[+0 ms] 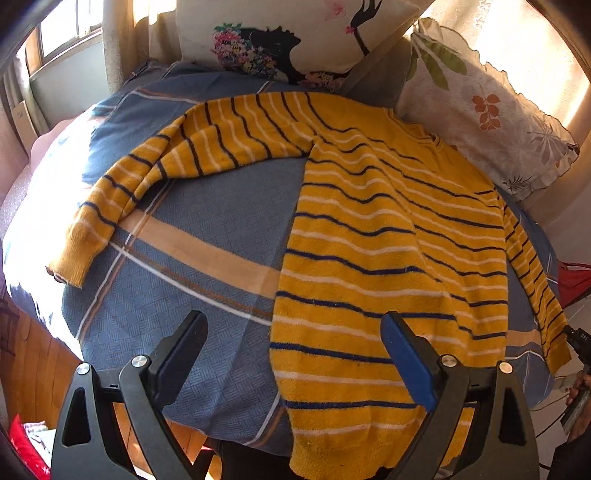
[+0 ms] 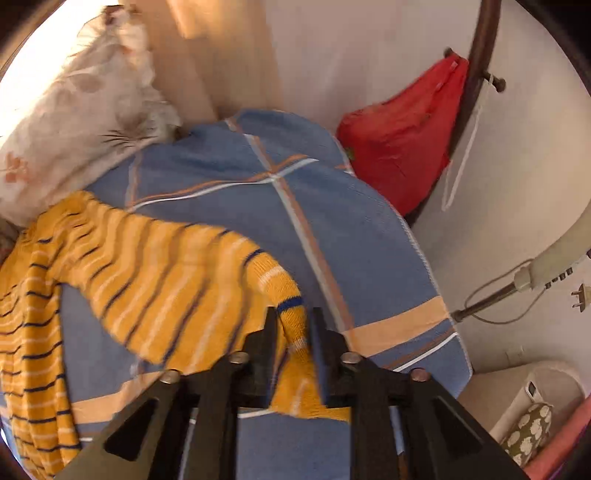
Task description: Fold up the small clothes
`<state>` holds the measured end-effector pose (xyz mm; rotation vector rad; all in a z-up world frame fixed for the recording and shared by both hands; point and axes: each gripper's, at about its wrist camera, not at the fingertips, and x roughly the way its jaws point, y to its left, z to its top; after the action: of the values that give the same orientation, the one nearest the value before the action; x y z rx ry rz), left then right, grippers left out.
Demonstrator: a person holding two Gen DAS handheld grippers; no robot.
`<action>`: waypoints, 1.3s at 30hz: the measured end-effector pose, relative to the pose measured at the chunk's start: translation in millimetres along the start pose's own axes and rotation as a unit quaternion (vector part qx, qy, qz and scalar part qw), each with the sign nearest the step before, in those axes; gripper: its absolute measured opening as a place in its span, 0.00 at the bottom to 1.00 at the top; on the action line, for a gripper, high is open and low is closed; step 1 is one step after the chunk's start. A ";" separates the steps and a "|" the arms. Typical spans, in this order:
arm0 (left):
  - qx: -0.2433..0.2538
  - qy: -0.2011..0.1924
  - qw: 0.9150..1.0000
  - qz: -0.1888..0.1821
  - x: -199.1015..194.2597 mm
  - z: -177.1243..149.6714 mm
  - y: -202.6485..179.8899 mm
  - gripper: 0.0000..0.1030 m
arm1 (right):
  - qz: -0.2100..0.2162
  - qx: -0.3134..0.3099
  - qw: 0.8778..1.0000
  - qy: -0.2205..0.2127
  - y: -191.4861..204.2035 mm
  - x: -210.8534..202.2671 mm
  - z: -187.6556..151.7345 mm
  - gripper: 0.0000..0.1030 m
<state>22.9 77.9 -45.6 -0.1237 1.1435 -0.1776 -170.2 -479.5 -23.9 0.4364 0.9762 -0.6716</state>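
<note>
Sunlit bedroom, with a bed under a blue plaid blanket (image 1: 192, 236) filling most of the left wrist view. At far left is a window (image 1: 59, 29). A yellow sweater (image 1: 369, 236) with navy and white stripes lies flat on the blanket. Its left sleeve (image 1: 147, 173) stretches out and bends toward the near left, cuff on the blanket. Its body runs from the far side down to the near edge of the bed, hem hanging over. At the far side a floral pillow (image 1: 280, 40) leans upright, and to its right lies a white pillow (image 1: 487, 110) with leaf prints, just beside the sweater's collar. The left tool (image 1: 295, 332) hovers near the hem, spread wide and holding nothing; its right finger (image 1: 410, 362) is over the sweater body.

From the right wrist view, the white pillow sits far left, and the right sleeve (image 2: 177, 291) crosses the blanket. The right tool (image 2: 291, 325) is closed narrowly on the sleeve's cuff. Farther right, a red bag (image 2: 402, 147) hangs by the wall, and a plug (image 2: 578, 297) lies at the far right edge.
</note>
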 end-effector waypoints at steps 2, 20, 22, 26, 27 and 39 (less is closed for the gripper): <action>-0.023 0.026 0.999 -0.015 11.6 -9.7 10.5 0.91 | 0.063 -0.006 0.998 -0.010 22.7 -14.7 -15.1 0.42; -0.030 0.085 0.993 -0.071 30.1 -48.2 5.8 0.09 | 0.344 -0.132 0.911 0.183 170.4 -14.0 -155.5 0.38; -0.045 0.088 0.992 -0.076 26.3 -46.5 11.9 0.08 | 0.365 -0.138 0.898 0.205 177.4 4.3 -150.2 0.05; -0.035 0.090 0.994 -0.052 4.0 -48.7 16.9 0.07 | 0.371 -0.146 0.894 0.205 175.8 -7.1 -152.0 0.04; -0.031 0.089 0.994 -0.047 -3.0 -49.7 19.5 0.07 | 0.373 -0.148 0.892 0.205 170.6 -13.3 -153.3 0.04; -0.047 0.058 0.997 -0.005 -22.9 -48.2 54.2 0.13 | 0.342 0.034 0.932 0.112 70.2 -27.6 -131.6 0.28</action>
<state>-26.1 135.4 -55.1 -0.2032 1.2678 -0.1410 -212.4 -339.1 -62.9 0.8770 0.9320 -0.0202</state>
